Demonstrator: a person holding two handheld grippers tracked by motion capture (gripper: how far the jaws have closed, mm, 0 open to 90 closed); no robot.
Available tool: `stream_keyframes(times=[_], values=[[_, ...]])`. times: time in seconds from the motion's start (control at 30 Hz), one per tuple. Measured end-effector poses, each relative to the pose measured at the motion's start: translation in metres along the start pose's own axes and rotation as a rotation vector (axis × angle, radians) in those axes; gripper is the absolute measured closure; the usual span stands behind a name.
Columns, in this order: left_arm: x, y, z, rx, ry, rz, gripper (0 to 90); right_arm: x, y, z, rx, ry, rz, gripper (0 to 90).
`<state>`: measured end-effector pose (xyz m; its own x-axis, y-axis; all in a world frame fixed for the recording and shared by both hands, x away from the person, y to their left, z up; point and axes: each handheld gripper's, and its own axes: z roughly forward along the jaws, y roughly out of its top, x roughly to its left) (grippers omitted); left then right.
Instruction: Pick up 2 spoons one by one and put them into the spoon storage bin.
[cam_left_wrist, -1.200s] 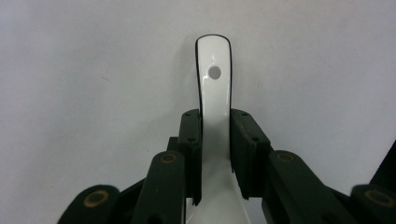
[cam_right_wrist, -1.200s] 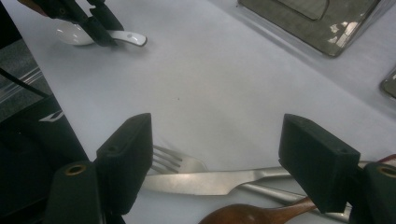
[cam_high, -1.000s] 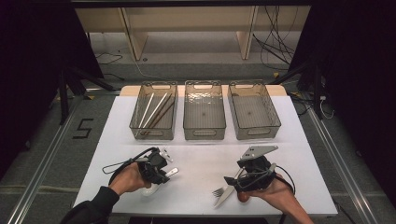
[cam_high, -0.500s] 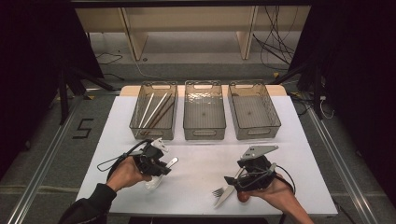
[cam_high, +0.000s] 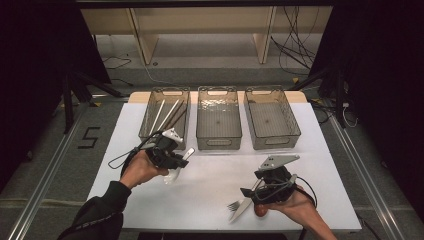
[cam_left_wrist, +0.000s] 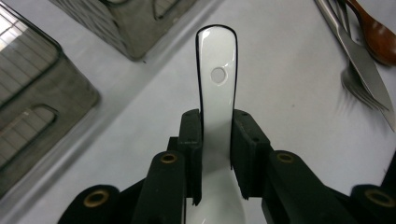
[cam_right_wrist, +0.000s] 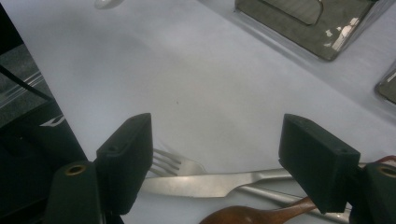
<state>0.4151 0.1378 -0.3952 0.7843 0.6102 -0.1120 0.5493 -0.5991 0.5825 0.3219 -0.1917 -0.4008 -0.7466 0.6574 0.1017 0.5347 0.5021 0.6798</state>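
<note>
High view showed the white rectangular table (cam_high: 215, 200) bearing three grey mesh bins (cam_high: 219, 117), apparently for sorting cutlery. Left gripper (cam_high: 176, 161) was clenched on the glossy white ceramic spoon (cam_left_wrist: 216, 93), clear of the table near the leftmost bin. Right gripper (cam_right_wrist: 215, 158) stood released over the steel knife (cam_right_wrist: 201, 183), likely poised to grasp it.

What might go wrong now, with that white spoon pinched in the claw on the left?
The glossy white spoon is pinched only across its narrow handle by the left claw, so it might slip or swivel and drop. On its way it could clip a bin rim, and the chopsticks suggest that bin isn't for spoons.
</note>
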Motion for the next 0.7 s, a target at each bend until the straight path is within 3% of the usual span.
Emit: stream_keyframes(times=[0.7], values=[[0.025,0.085,0.008,-0.07,0.042,-0.029,74.5,0.0,0.0,0.0,0.002,0.004,-0.002,26.9]])
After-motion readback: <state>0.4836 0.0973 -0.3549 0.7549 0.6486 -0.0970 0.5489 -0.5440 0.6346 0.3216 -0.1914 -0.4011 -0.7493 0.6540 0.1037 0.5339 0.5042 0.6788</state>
